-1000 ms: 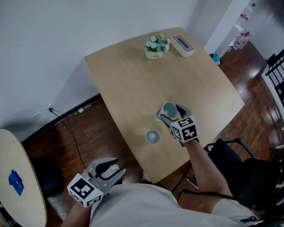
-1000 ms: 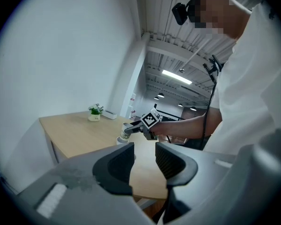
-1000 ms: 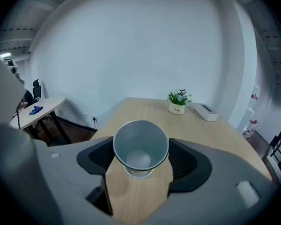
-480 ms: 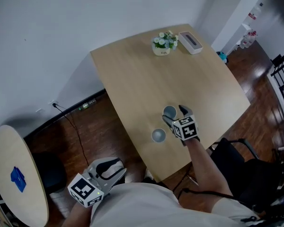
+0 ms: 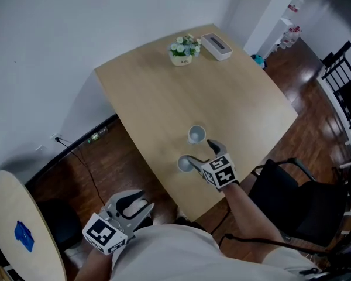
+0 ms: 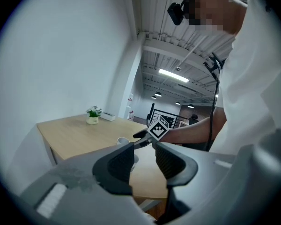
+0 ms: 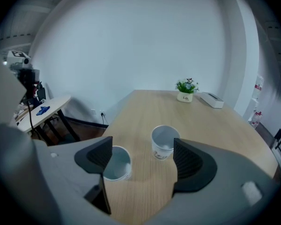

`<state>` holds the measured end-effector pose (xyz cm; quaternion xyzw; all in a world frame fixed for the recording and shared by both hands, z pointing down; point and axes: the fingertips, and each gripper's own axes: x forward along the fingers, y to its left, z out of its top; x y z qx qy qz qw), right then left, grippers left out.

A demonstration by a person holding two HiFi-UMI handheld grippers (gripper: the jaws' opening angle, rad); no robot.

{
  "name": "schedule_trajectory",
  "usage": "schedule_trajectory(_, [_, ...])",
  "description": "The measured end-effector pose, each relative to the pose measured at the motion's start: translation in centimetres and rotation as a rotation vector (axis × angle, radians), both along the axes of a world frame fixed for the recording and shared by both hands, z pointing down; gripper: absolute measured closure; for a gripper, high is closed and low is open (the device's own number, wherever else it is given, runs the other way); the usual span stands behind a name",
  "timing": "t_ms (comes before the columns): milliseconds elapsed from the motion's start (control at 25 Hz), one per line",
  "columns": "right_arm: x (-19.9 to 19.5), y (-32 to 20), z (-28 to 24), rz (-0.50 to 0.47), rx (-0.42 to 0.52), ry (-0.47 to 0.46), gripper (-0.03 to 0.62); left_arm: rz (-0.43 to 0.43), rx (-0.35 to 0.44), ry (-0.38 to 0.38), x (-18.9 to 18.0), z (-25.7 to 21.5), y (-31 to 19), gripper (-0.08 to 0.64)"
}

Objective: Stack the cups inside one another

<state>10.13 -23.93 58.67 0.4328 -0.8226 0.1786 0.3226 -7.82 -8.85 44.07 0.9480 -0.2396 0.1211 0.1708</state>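
Note:
Two cups stand apart on the wooden table (image 5: 164, 92): a white printed cup (image 5: 196, 134) (image 7: 165, 142) farther in, and a pale bluish cup (image 5: 185, 164) (image 7: 116, 163) near the front edge. My right gripper (image 5: 201, 152) (image 7: 143, 161) is open just behind them with nothing between its fingers. Its left finger sits in front of the bluish cup, and the white cup shows in the gap beyond the tips. My left gripper (image 5: 133, 206) (image 6: 144, 159) is held low by my body, off the table. Its jaws stand a narrow gap apart, holding nothing.
A small potted plant (image 5: 180, 50) and a white box (image 5: 216, 45) sit at the table's far edge. A black chair (image 5: 292, 204) stands at the right, and a round side table (image 5: 17, 233) at the lower left. A cable runs along the wall.
My right gripper has let go of the white cup, which now stands free on the table. It has drawn back toward the table's near edge, beside the bluish cup. The left gripper has stayed put.

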Motion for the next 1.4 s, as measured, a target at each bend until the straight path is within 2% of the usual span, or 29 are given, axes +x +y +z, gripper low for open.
schedule_trajectory(120, [-2.4, 2.8, 2.2, -0.055, -0.050, 0.010, 0.181, 0.018, 0.006, 0.012, 0.2, -0.4, 0.2, 0.359])
schedule_trajectory(240, [-4.0, 4.2, 5.2, -0.088, -0.100, 0.038, 0.166, 0.024, 0.011, 0.012, 0.0, -0.5, 0.6, 0.342])
schedule_trajectory(440, [-4.3, 4.2, 7.7, -0.081, -0.138, 0.085, 0.166, 0.017, 0.002, -0.014, -1.2, -0.1, 1.4, 0.341])
schedule_trajectory(480, [-4.3, 4.2, 7.5, -0.076, -0.136, 0.087, 0.189, 0.014, 0.001, -0.017, -1.5, -0.1, 1.4, 0.341])
schedule_trajectory(520, [-4.3, 4.1, 7.2, -0.073, -0.124, 0.085, 0.215, 0.011, 0.001, -0.018, -1.8, -0.1, 1.4, 0.341])
schedule_trajectory(720, [-4.1, 3.7, 4.0, -0.070, -0.066, 0.066, 0.218, 0.005, 0.002, -0.006, -2.2, 0.0, 1.4, 0.341])
schedule_trajectory(1080, [-1.9, 0.5, -4.3, -0.041, 0.044, 0.054, 0.221, 0.032, 0.030, 0.026, -0.8, -0.2, 1.4, 0.341])
schedule_trajectory(1400, [1.5, -3.6, -6.6, 0.021, 0.094, 0.043, 0.221, -0.027, 0.030, 0.037, -1.3, -0.2, 1.6, 0.341])
